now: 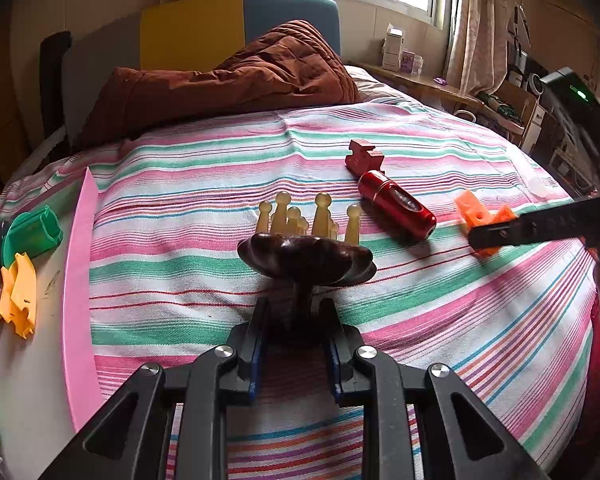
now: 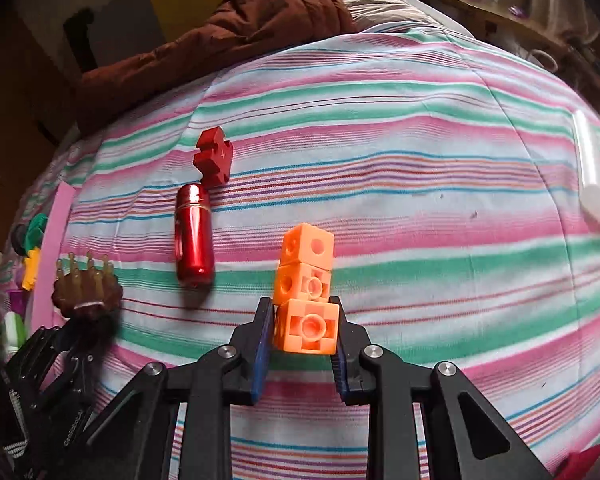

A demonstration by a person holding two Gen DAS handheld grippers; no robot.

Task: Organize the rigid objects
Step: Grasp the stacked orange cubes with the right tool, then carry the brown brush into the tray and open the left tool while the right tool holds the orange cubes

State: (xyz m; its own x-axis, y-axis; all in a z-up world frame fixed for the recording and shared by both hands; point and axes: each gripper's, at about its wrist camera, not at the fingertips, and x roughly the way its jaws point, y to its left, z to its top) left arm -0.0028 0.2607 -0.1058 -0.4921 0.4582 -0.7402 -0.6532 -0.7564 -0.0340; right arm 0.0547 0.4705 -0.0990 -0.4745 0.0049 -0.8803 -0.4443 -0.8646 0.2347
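My left gripper (image 1: 296, 316) is shut on the stem of a dark brown wooden massager (image 1: 304, 258) whose yellowish pegs point up and away. It is held just above the striped bed sheet. The right wrist view shows the same massager (image 2: 86, 292) at the far left. My right gripper (image 2: 304, 330) has both pads against the nearest cube of an orange chain of three linked cubes (image 2: 306, 280); the other two cubes stick out forward. In the left wrist view that gripper (image 1: 496, 236) comes in from the right over the orange cubes (image 1: 474, 212).
A red metal capsule-shaped cylinder (image 1: 396, 210) and a red puzzle-shaped block (image 1: 364, 158) lie on the sheet between the grippers. A pink-rimmed tray (image 1: 74, 280) at the left holds green, yellow and purple items. A white tube (image 2: 590, 176) lies far right. A brown quilt (image 1: 240, 80) is bunched behind.
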